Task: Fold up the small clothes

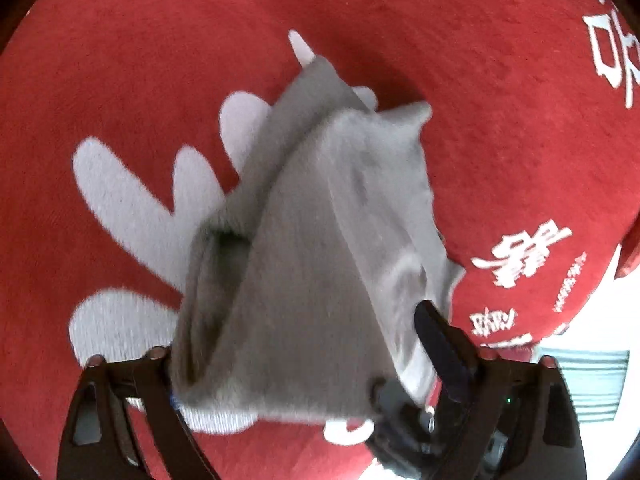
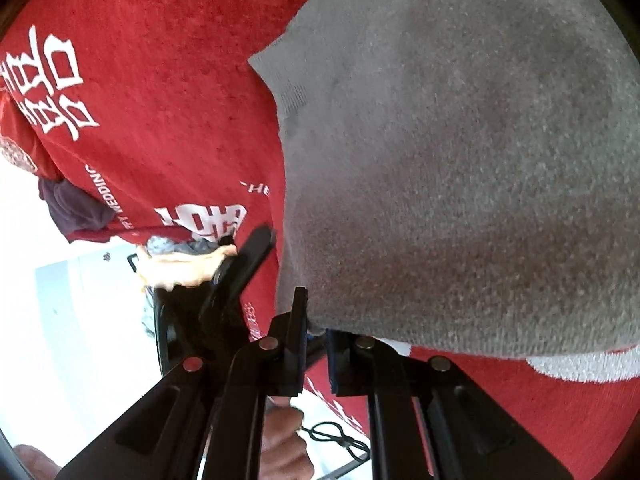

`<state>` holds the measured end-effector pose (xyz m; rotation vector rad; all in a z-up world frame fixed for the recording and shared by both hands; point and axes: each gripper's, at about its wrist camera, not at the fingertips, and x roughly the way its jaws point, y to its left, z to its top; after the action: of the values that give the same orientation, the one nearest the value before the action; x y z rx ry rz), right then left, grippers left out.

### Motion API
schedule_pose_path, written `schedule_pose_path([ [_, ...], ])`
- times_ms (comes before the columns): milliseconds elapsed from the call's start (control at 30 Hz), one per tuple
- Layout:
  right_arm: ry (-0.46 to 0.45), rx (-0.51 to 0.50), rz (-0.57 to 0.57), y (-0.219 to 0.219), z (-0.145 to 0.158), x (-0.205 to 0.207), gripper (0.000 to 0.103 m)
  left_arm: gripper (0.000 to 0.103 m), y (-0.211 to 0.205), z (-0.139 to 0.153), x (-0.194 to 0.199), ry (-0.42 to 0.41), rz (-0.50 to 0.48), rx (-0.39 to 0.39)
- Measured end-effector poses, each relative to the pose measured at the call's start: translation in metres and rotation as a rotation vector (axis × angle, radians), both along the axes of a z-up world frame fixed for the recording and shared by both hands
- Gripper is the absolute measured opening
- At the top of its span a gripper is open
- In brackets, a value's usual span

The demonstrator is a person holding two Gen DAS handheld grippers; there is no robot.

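Right claw [image 2: 316, 340] is pinched tight on the near edge of the grey garment [image 2: 460, 168], while the left claw [image 1: 320, 344] sits wide around it, not gripping. Looks mid-fold to me: it's bunched and doubled on the red cloth [image 1: 140, 80], not yet flat.

Setting: domestic interior.
Evidence: red plush wedding blanket [image 1: 400, 20] with white characters; pale floor [image 2: 80, 320] at its edge.

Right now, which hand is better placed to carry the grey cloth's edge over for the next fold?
Likely the right. The right tool is shut on a corner of the grey cloth, while the left tool merely straddles it, not visibly clamped, above the red blanket.
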<state>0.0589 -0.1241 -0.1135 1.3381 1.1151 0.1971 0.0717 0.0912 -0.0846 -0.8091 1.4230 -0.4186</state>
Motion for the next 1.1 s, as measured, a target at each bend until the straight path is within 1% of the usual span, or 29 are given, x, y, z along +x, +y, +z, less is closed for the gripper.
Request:
schedule_pose_path([
  [33,0.003,-0.003,0.005,0.000,-0.001,-0.001,0.009,0.073,-0.001,-0.002,0.003,0.001,0.002,0.014],
  [100,0.014,-0.012,0.022,0.000,-0.002,-0.003,0.009,0.049,0.000,-0.004,0.006,-0.002,0.013,0.045],
  [133,0.017,-0.015,0.027,0.000,-0.002,-0.003,0.008,0.043,-0.002,-0.003,0.008,-0.013,0.014,0.057],
  [200,0.027,-0.029,0.053,0.002,-0.002,-0.003,0.008,0.027,-0.004,0.000,0.010,-0.039,-0.005,0.108],
  [233,0.032,-0.038,0.073,0.004,-0.002,-0.002,0.008,0.024,-0.006,0.003,0.010,-0.065,-0.022,0.134],
  [333,0.047,-0.057,0.165,0.006,0.004,-0.003,0.009,0.023,-0.023,0.019,0.005,-0.192,-0.135,0.282],
  [367,0.054,-0.072,0.183,0.005,0.007,-0.004,0.010,0.022,-0.033,0.026,0.002,-0.255,-0.189,0.344],
  [400,0.076,-0.135,0.229,-0.001,0.017,-0.004,0.012,0.022,-0.039,0.030,0.000,-0.292,-0.221,0.379],
  [433,0.082,-0.169,0.248,-0.005,0.022,-0.005,0.012,0.022,-0.046,0.035,-0.003,-0.340,-0.264,0.421],
  [467,0.085,-0.232,0.277,-0.014,0.032,-0.004,0.012,0.022,-0.051,0.038,-0.006,-0.376,-0.296,0.452],
  [500,0.085,-0.285,0.291,-0.024,0.042,-0.002,0.013,0.022,-0.054,0.040,-0.008,-0.400,-0.317,0.472],
  [533,0.087,-0.322,0.295,-0.033,0.049,0.002,0.015,0.022,-0.058,0.042,-0.011,-0.433,-0.344,0.498],
  [567,0.088,-0.356,0.296,-0.042,0.057,0.007,0.025,0.022,-0.062,0.045,-0.015,-0.467,-0.373,0.525],
  [600,0.087,-0.390,0.297,-0.052,0.065,0.015,0.037,0.022,-0.065,0.047,-0.017,-0.495,-0.395,0.547],
  [633,0.086,-0.441,0.306,-0.063,0.077,0.032,0.062,0.021,-0.069,0.049,-0.021,-0.523,-0.419,0.569],
  [667,0.085,-0.459,0.310,-0.065,0.081,0.040,0.079,0.021,-0.073,0.050,-0.024,-0.558,-0.449,0.596],
  [700,0.078,-0.495,0.337,-0.067,0.090,0.063,0.081,0.021,-0.075,0.052,-0.028,-0.580,-0.466,0.612],
  [733,0.074,-0.495,0.355,-0.066,0.092,0.073,0.081,0.020,-0.077,0.053,-0.030,-0.601,-0.485,0.628],
  [767,0.072,-0.482,0.402,-0.061,0.094,0.090,0.081,0.020,-0.079,0.053,-0.033,-0.619,-0.501,0.641],
  [800,0.094,-0.467,0.481,-0.048,0.092,0.117,0.082,0.020,-0.082,0.053,-0.032,-0.629,-0.510,0.650],
  [833,0.105,-0.465,0.522,-0.041,0.090,0.128,0.082,0.020,-0.083,0.053,-0.034,-0.641,-0.522,0.661],
  [867,0.129,-0.467,0.597,-0.026,0.085,0.146,0.082,0.020,-0.084,0.053,-0.034,-0.653,-0.532,0.670],
  [933,0.157,-0.514,0.730,0.003,0.075,0.171,0.083,0.020,-0.086,0.052,-0.037,-0.676,-0.553,0.686],
  [1033,0.182,-0.541,0.872,0.042,0.059,0.200,0.083,0.018,-0.086,0.053,-0.042,-0.702,-0.580,0.697],
  [1100,0.205,-0.534,0.926,0.061,0.051,0.213,0.084,0.018,-0.086,0.052,-0.044,-0.714,-0.589,0.701],
])
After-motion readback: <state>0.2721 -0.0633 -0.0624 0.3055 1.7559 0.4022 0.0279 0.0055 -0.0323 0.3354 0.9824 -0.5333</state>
